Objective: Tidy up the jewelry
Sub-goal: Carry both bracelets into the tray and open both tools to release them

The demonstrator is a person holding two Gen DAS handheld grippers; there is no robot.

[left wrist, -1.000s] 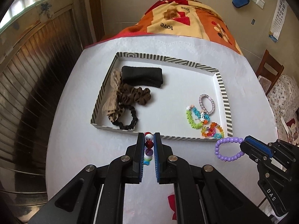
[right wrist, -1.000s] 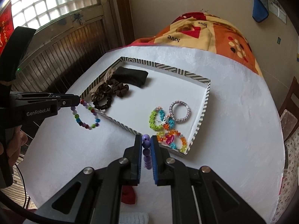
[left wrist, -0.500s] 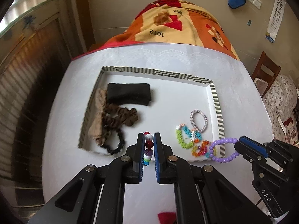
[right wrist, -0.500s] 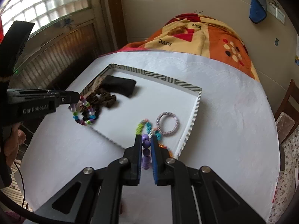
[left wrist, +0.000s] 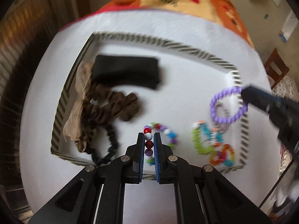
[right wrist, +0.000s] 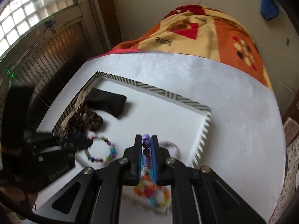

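Observation:
My left gripper (left wrist: 149,136) is shut on a multicoloured bead bracelet (left wrist: 164,130) and holds it over the striped tray (left wrist: 168,44), near its front middle. The bracelet also shows in the right wrist view (right wrist: 101,149), hanging from the left gripper (right wrist: 87,142). My right gripper (right wrist: 146,140) is shut on a purple bead bracelet (right wrist: 146,143), which hangs over the tray's right side in the left wrist view (left wrist: 229,105). Coloured bracelets (left wrist: 211,141) lie in the tray's front right corner.
A black cloth (left wrist: 127,72), brown scrunchies (left wrist: 112,106) and a black hair tie (left wrist: 110,149) lie in the tray's left half. The tray sits on a white table (right wrist: 233,112). A patterned blanket (right wrist: 201,33) lies behind it. A wooden chair (left wrist: 276,69) stands at the right.
Both grippers have moved forward from the table's near side to over the tray, each carrying its bracelet. Both stay shut.

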